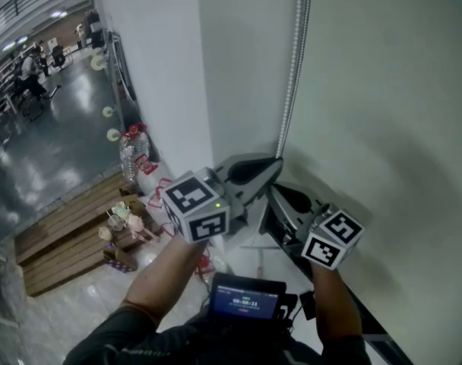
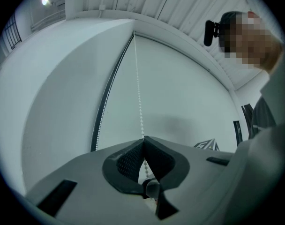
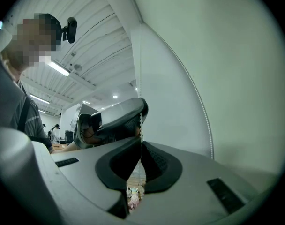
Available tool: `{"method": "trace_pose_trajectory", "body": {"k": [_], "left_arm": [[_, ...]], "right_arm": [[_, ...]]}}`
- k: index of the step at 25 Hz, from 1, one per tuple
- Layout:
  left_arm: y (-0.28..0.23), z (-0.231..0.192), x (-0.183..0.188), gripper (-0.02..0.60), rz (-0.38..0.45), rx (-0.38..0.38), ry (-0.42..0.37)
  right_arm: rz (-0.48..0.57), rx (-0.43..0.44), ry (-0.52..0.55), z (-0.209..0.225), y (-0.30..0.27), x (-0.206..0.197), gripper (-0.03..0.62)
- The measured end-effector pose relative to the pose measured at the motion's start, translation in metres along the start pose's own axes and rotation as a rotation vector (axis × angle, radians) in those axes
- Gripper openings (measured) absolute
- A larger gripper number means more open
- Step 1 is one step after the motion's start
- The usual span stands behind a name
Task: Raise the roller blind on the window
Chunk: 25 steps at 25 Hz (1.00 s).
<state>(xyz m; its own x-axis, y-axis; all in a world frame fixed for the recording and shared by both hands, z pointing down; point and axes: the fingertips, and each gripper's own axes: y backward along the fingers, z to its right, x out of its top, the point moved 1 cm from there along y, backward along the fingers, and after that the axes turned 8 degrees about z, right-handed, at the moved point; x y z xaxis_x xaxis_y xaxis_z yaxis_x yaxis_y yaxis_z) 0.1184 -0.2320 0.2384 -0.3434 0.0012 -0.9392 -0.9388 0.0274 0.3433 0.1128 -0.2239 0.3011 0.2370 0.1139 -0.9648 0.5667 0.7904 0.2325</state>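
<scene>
Ceiling lights [image 3: 58, 68] are shining coolly; floor [image 1: 64, 97] is glaring; blind [image 1: 383, 90] is catching soft shadows; gripper-view edges are warping, darkening.

Blind [image 1: 390, 97] fills the right side, w/ the wall [image 1: 162, 59] to its left. Bead chain [image 2: 138, 97] hangs in front of the blind, near its left edge. Left gripper [image 1: 277, 161] sits on the chain, right gripper [image 1: 270, 195] just below it on the same chain. Screen device [image 1: 246, 298] is nearest the person, below & btwn the two arms. Left of the wall, lower down: bottle [image 1: 132, 154] by the wall's foot, pallet [image 1: 60, 238] nearer the person, small figures [image 1: 123, 220] on the pallet's right end. People [image 1: 30, 71] sit far back, top left.
</scene>
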Motion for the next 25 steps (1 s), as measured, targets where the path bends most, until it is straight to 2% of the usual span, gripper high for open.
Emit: {"method": "trace_pose_trajectory", "body": {"k": [10, 25], "left_arm": [[0.006, -0.004, -0.018, -0.002, -0.017, 0.019, 0.019], [0.013, 0.000, -0.038, -0.002, -0.025, 0.038, 0.008]], "right_arm": [[-0.032, -0.008, -0.028, 0.007, 0.002, -0.019, 0.002], [-0.071, -0.016, -0.052, 0.007, 0.011, -0.043, 0.002]]}}
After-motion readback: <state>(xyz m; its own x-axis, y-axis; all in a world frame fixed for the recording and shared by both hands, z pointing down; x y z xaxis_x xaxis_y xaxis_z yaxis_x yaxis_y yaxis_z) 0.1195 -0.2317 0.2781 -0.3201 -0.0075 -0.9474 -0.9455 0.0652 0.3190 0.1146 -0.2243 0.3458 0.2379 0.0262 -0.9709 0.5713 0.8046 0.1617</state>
